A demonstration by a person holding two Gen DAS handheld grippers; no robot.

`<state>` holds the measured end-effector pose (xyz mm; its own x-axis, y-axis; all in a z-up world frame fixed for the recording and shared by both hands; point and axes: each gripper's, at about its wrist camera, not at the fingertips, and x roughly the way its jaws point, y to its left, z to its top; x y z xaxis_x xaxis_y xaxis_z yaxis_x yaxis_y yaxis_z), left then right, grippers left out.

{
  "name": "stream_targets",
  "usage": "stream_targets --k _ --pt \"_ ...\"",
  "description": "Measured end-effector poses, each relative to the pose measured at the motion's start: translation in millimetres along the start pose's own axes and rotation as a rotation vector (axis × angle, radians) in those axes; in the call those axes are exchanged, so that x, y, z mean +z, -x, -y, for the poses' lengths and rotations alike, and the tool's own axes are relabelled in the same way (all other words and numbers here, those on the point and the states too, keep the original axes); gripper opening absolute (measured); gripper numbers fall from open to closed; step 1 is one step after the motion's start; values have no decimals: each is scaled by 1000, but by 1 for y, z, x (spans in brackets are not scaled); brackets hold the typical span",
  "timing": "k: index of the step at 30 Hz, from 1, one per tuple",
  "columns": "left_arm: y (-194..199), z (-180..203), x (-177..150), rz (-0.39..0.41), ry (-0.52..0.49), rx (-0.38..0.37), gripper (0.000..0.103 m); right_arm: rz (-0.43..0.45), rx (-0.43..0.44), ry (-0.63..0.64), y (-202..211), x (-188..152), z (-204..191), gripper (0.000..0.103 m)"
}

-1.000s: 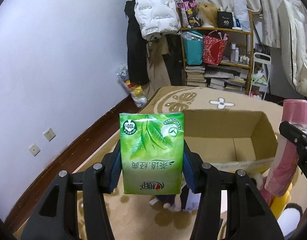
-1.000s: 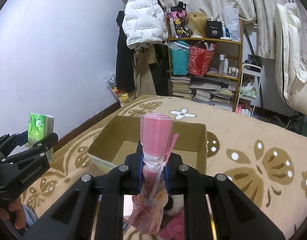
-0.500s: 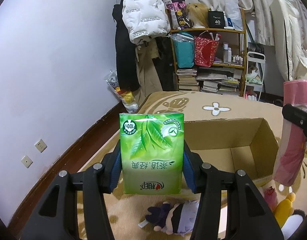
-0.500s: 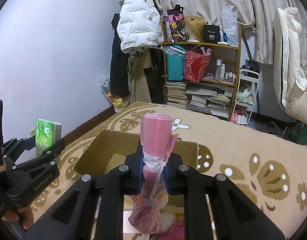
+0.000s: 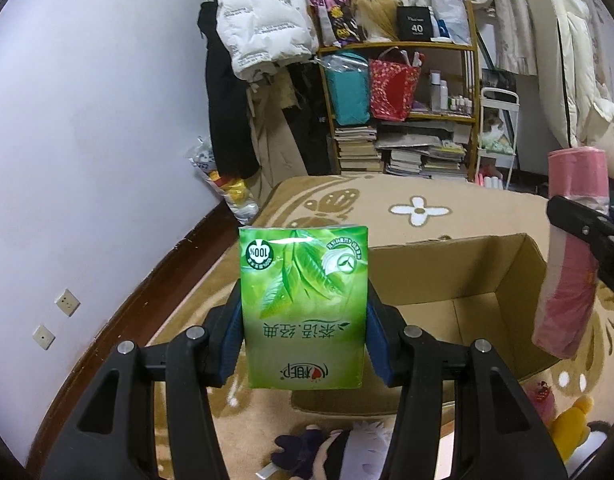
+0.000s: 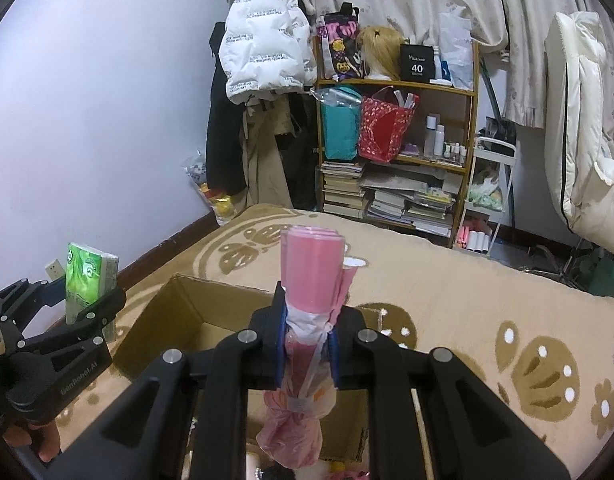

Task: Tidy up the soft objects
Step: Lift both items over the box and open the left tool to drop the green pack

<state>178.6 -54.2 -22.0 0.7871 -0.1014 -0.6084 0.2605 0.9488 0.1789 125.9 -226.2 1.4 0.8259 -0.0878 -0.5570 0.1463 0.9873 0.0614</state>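
Note:
My left gripper (image 5: 305, 320) is shut on a green tissue pack (image 5: 305, 304), held upright above the rug, left of an open cardboard box (image 5: 447, 280). The pack also shows at the left of the right wrist view (image 6: 89, 280). My right gripper (image 6: 309, 344) is shut on a pink roll of plastic bags (image 6: 311, 276), held upright over the box (image 6: 195, 316). The roll shows at the right of the left wrist view (image 5: 573, 252). The visible box floor looks bare.
Plush toys (image 5: 339, 452) lie on the rug in front of the box, with a yellow one (image 5: 571, 428) at the right. The tan flowered rug (image 6: 487, 300) spreads right. A crowded shelf (image 6: 395, 152), hanging coats (image 6: 263, 60) and the purple wall (image 5: 87, 140) stand behind.
Both grippers have risen with their loads. The box and toys sit lower in both views, and more of the shelf and wall shows.

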Motion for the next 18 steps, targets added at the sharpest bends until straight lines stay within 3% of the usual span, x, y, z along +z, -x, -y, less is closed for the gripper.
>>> stream_targets --k 12,18 --pt "-22 14 -1 -75 2 -51 52 -64 -4 -54 -36 -15 14 17" --pt "-29 17 -6 -100 3 -32 52 -101 -6 -37 -41 -25 13 18"
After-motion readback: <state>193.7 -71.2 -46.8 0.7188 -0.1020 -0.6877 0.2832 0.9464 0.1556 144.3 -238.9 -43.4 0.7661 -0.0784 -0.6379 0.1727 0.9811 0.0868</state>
